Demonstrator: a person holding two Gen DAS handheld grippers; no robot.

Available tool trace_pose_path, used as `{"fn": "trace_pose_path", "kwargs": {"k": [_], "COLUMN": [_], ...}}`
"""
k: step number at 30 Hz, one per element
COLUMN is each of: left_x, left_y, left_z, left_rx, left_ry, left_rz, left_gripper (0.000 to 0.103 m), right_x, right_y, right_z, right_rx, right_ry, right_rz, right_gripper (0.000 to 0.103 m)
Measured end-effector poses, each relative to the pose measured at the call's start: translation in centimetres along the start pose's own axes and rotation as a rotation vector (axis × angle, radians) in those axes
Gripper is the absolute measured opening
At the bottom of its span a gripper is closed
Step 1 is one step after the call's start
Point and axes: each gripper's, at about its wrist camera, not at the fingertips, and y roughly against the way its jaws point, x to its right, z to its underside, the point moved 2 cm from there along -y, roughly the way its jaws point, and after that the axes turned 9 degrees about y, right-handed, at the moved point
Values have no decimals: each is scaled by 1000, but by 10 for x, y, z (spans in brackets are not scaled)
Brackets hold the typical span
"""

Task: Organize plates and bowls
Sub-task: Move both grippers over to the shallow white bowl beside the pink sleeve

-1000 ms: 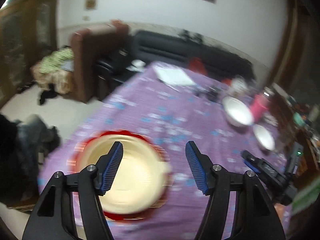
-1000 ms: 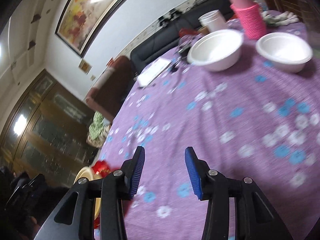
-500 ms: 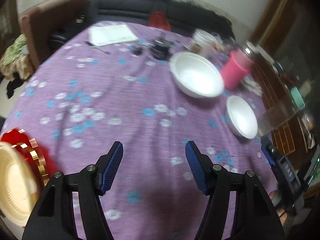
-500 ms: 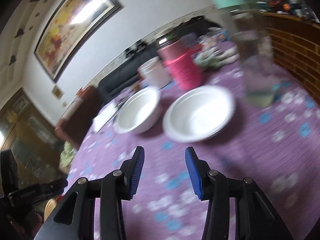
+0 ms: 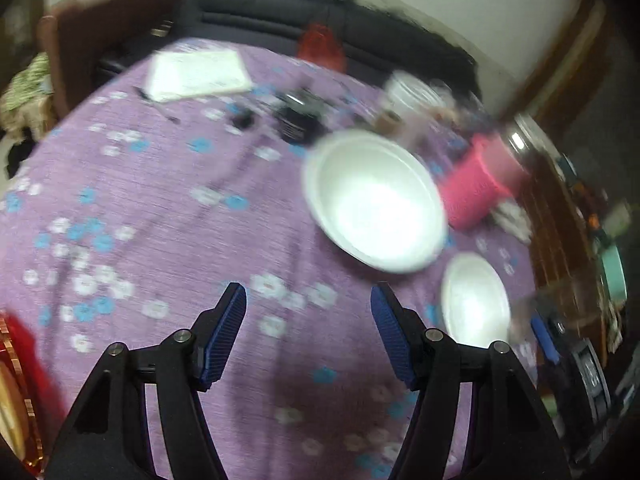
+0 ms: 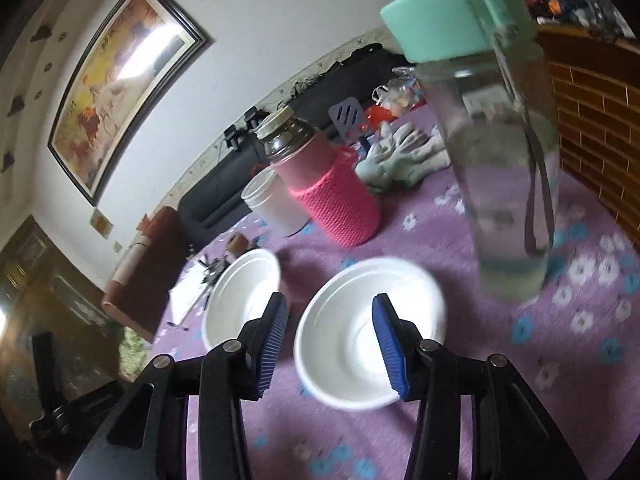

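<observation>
A large white bowl point(image 5: 376, 200) and a smaller white bowl point(image 5: 474, 300) sit on the purple flowered tablecloth point(image 5: 160, 216). My left gripper point(image 5: 308, 332) is open and empty above the cloth, short of the large bowl. A gold plate on red point(image 5: 16, 392) shows at the far left edge. In the right wrist view, my right gripper point(image 6: 330, 336) is open, its fingers either side of the smaller bowl point(image 6: 360, 340); the large bowl point(image 6: 240, 300) lies to its left.
A pink knit-sleeved jar point(image 6: 324, 192), a white cup point(image 6: 274, 204), a clear bottle with a mint lid point(image 6: 492, 128) and white gloves point(image 6: 400, 156) stand close behind the bowls. A white notepad point(image 5: 196, 74) and small dark items point(image 5: 296, 120) lie at the far side.
Both grippers moved toward the bowls. The right gripper closed in until its open fingers frame the smaller bowl. The gold plate slid further out of the left view.
</observation>
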Motion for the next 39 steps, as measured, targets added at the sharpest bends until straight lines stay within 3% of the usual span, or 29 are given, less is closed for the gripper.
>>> {"fn": "trace_pose_path", "kwargs": {"k": [4,10,16,32,39], "left_x": [33,46,58,78,77], "left_y": [-32,-60,-73,-97,-83], "left_z": [23,31,23,28,19], "left_rx": [-49,-109,-106,-116,-151], "left_ry": [-113,-83,-28,13,45], "left_rz": [-33,-37,-32,-47,98], "left_gripper": [64,64,64,64,63], "right_x": [13,35,54,75,74], "right_y": [2,-18,-39,-51,-54], "right_z": [0,7,20,26,27], "right_rx": [24,-60,-141,-186,-185], "right_ry": [69,0,-90,-230,-246], "right_rz": [157,175,146,49,22], "right_gripper": [49,49,49,49,49]}}
